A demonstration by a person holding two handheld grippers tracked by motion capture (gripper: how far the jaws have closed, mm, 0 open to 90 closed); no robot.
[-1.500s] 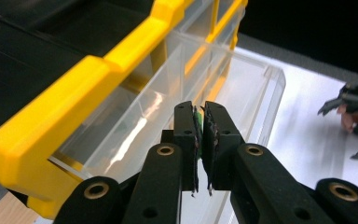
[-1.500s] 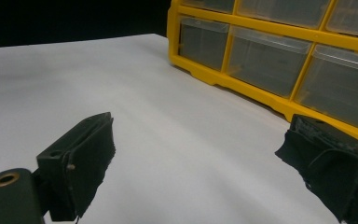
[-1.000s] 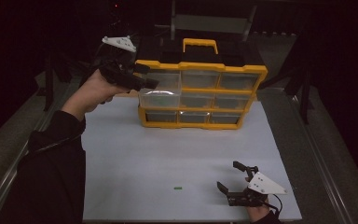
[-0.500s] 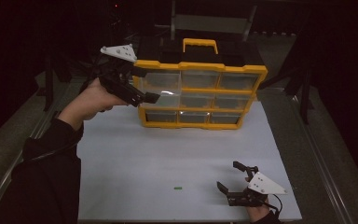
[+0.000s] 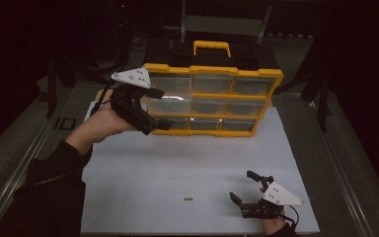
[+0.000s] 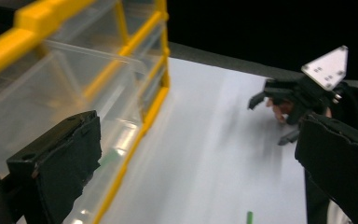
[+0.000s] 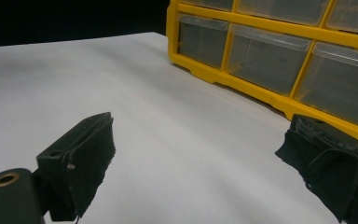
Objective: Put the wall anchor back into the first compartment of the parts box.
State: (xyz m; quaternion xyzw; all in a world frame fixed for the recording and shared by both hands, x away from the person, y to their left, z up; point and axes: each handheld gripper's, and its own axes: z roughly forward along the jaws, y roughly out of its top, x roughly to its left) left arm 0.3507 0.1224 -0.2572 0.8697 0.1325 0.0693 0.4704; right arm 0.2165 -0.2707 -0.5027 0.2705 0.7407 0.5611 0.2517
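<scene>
A yellow organiser [image 5: 212, 74] with clear drawers stands at the back of the white table. Its middle-left drawer [image 5: 170, 102] sticks out a little. My left gripper [image 5: 164, 107] hovers at that drawer's front. Its jaws have just been opening and stand wide, with nothing gripped between them. In the left gripper view the drawer [image 6: 74, 93] lies beside the left jaw of my left gripper [image 6: 198, 135], and a green smear [image 6: 106, 160] shows through its wall. My right gripper [image 5: 241, 185] rests open near the front right edge, and my right gripper [image 7: 200, 130] has bare table between its jaws.
A small green piece [image 5: 188, 199] lies on the white table top [image 5: 143, 187] near the front, also seen as a green piece [image 6: 249, 217] in the left gripper view. Metal rails [image 5: 24, 163] run along both sides of the table. The surroundings are dark.
My left hand has come down and to the right along the organiser's left side, and its jaws have spread wider. The right gripper has stayed where it was.
</scene>
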